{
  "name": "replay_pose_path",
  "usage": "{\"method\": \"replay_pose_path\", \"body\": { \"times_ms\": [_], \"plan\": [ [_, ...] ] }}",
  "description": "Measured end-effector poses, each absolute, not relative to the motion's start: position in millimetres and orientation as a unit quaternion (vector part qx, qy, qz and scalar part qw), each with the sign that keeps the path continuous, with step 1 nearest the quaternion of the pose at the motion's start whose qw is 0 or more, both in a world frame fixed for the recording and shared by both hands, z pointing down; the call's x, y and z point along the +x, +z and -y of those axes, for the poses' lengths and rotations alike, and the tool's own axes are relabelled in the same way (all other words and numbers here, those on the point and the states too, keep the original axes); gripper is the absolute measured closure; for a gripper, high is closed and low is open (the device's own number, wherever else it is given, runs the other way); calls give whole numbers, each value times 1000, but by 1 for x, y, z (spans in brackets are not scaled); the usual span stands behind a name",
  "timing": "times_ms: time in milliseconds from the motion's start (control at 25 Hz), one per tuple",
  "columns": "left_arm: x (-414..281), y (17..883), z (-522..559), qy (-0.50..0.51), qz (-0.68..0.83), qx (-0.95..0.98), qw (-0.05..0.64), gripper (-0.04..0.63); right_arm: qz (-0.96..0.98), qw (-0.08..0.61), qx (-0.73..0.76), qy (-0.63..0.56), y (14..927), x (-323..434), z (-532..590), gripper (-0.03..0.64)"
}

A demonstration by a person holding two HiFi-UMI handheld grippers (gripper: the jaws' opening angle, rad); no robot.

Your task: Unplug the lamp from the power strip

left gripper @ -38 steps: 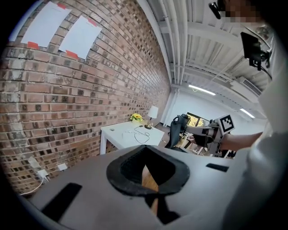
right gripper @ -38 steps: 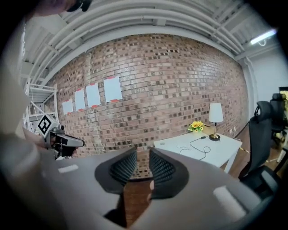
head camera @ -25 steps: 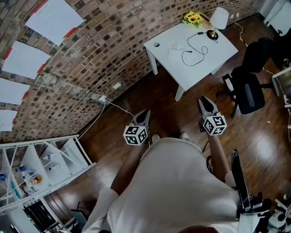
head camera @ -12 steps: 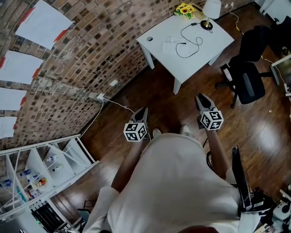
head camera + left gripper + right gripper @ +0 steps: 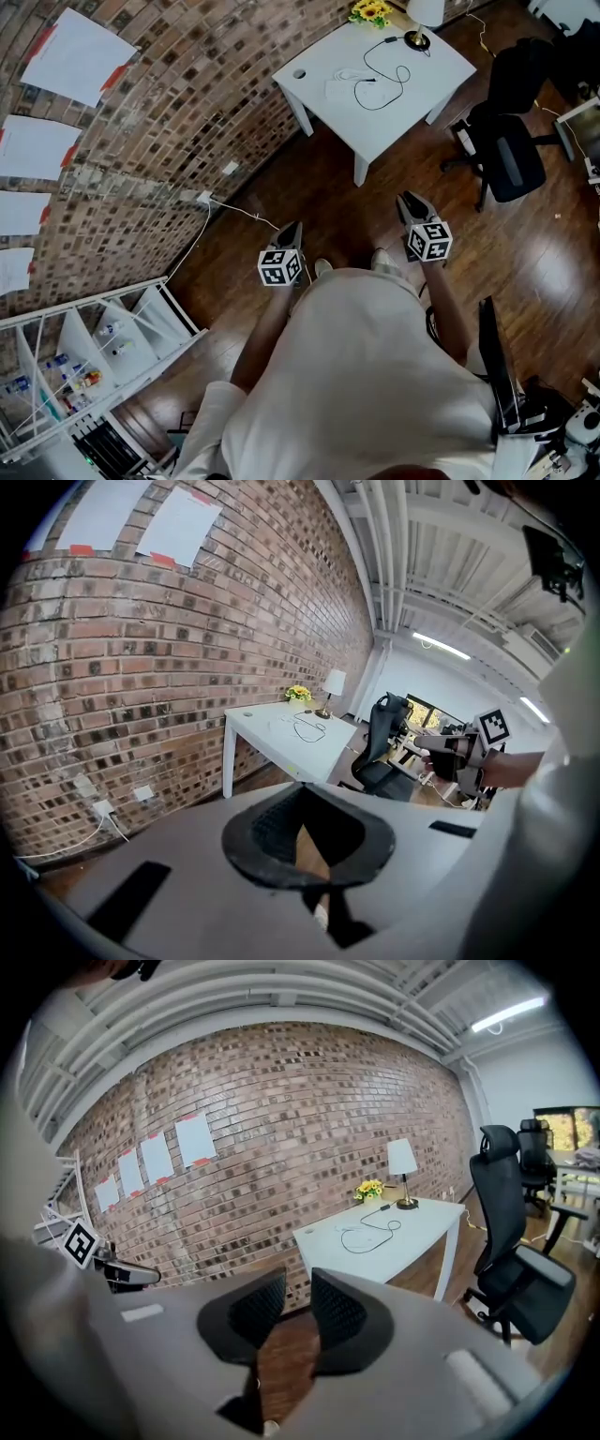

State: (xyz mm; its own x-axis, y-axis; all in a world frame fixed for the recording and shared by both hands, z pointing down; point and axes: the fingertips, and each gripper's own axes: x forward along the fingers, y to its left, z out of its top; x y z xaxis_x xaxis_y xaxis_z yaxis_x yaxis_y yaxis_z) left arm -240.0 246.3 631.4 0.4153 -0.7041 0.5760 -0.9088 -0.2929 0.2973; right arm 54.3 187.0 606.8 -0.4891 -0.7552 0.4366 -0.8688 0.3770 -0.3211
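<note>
Brick-wall rm, wood floor. White table (image 5: 412, 84) ahead: lamp (image 5: 424, 11) at far corner by wall, black cord (image 5: 398, 70) looping across surface to pwr strip (image 5: 339, 87) mid-surface. My L gripper (image 5: 293, 228): jaws together at tips, empty. My R gripper (image 5: 410, 199): jaws part open, empty. Both over floor, well apart from table.

Both arms are stretched out in front, side by side, grippers tilted forward and down. The left gripper (image 5: 292, 230) has its jaws pinched together at the tips, empty. The right gripper (image 5: 409, 200) has its jaws a bit apart, also empty.
</note>
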Motion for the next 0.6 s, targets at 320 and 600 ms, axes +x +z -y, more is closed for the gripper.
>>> {"method": "replay_pose_path", "body": {
  "times_ms": [320, 600],
  "plan": [
    [-234, 631, -248, 174, 510, 787, 302, 591, 830, 113, 486, 250, 604, 51, -188, 549],
    [-230, 629, -250, 174, 506, 790, 300, 591, 847, 172, 471, 179, 599, 44, -187, 549]
  ]
}}
